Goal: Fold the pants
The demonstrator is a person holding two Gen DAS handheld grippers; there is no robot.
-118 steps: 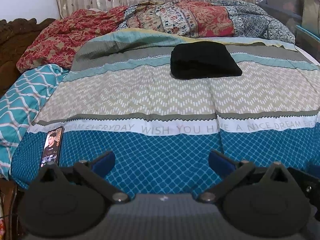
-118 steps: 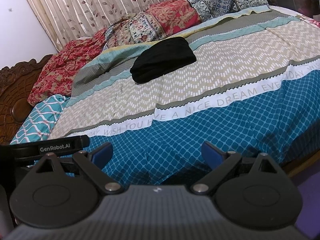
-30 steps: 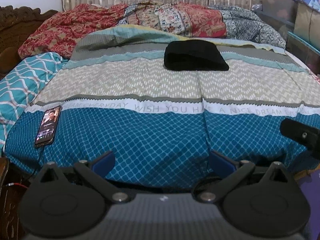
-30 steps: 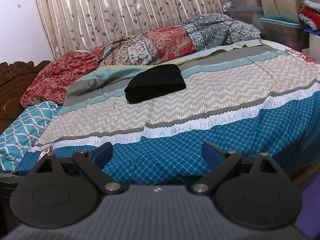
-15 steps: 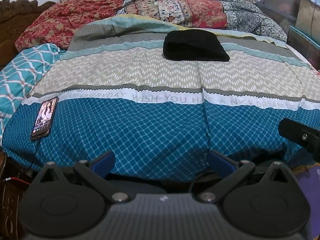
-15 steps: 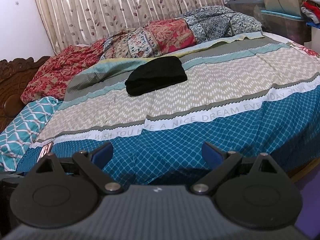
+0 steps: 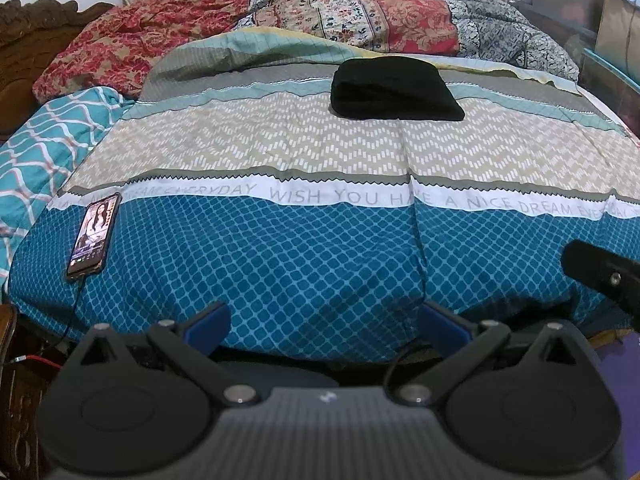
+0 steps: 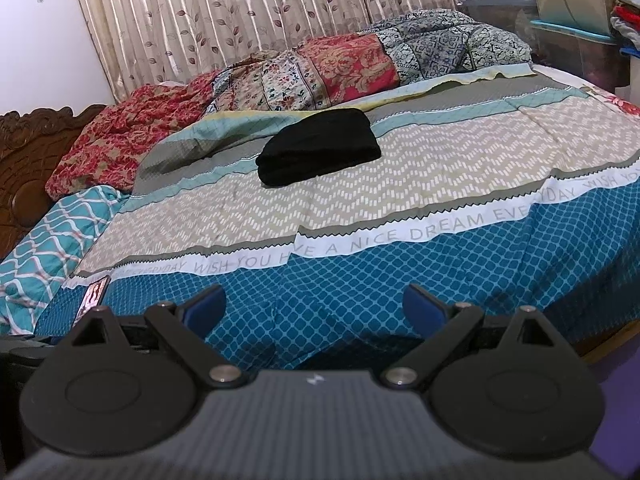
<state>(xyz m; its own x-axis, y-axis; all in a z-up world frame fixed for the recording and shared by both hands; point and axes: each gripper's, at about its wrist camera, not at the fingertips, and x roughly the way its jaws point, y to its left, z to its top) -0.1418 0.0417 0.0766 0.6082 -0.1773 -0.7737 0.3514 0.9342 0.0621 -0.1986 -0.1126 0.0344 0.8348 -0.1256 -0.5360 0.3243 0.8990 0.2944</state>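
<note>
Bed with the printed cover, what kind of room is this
Most likely a home bedroom: a made bed with a carved wooden headboard, pillows along the far edge, and curtains behind. Folded black pants lie on the cover.

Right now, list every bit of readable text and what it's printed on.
"EVERYDAY WISH YOU HAVE A NICE DREAM EVERYDAY" — white band of the bedspread, partly creased.
Phone screen: text too small to read.
Black folded pants: no text visible.
</note>
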